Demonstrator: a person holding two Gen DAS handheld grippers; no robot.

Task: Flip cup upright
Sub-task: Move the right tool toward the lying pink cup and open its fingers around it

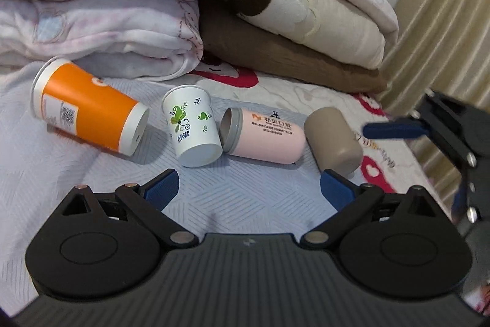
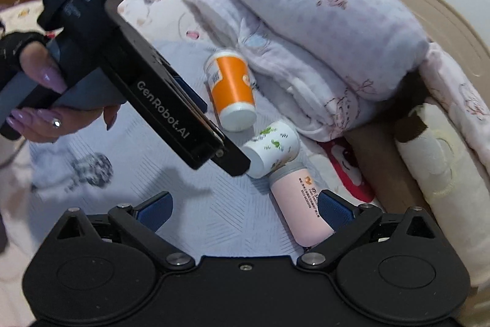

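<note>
**Four cups lying on a bed, seen from two hand-held grippers**

In the left wrist view we see four cups on their sides in a row on the pale blue bed sheet (image 1: 242, 198). From left to right they are an orange cup (image 1: 88, 109), a white cup with green leaves (image 1: 193, 127), a pink cup (image 1: 266, 137) and a grey-brown cup (image 1: 333, 140). The white cup's base faces the camera, and it lies just beside the pink cup's grey open rim. Folded blankets (image 1: 101, 20) are stacked behind the row.

The left gripper (image 1: 249, 189) hangs above the sheet in front of the cups. We find its jaws spread wide with nothing between them; the right blue pad (image 1: 335, 189) sits near the grey-brown cup, though we cannot tell whether it touches. At the right edge, part of the right gripper (image 1: 395, 129) appears, one blue finger reaching toward the grey-brown cup.

The right wrist view shows what the first cannot: the person's left hand (image 2: 58, 106), with long lilac nails, wrapped around the left gripper's handle, its black body crossing the frame and hiding part of the white cup (image 2: 272, 149). Here the orange cup (image 2: 232, 94) lies against the blankets (image 2: 321, 29), and the pink cup (image 2: 303, 204) runs toward the camera. The right gripper (image 2: 245, 210) also has its jaws wide apart, holding nothing, with the pink cup's base just beside its right pad. The grey-brown cup does not appear in this view.
</note>
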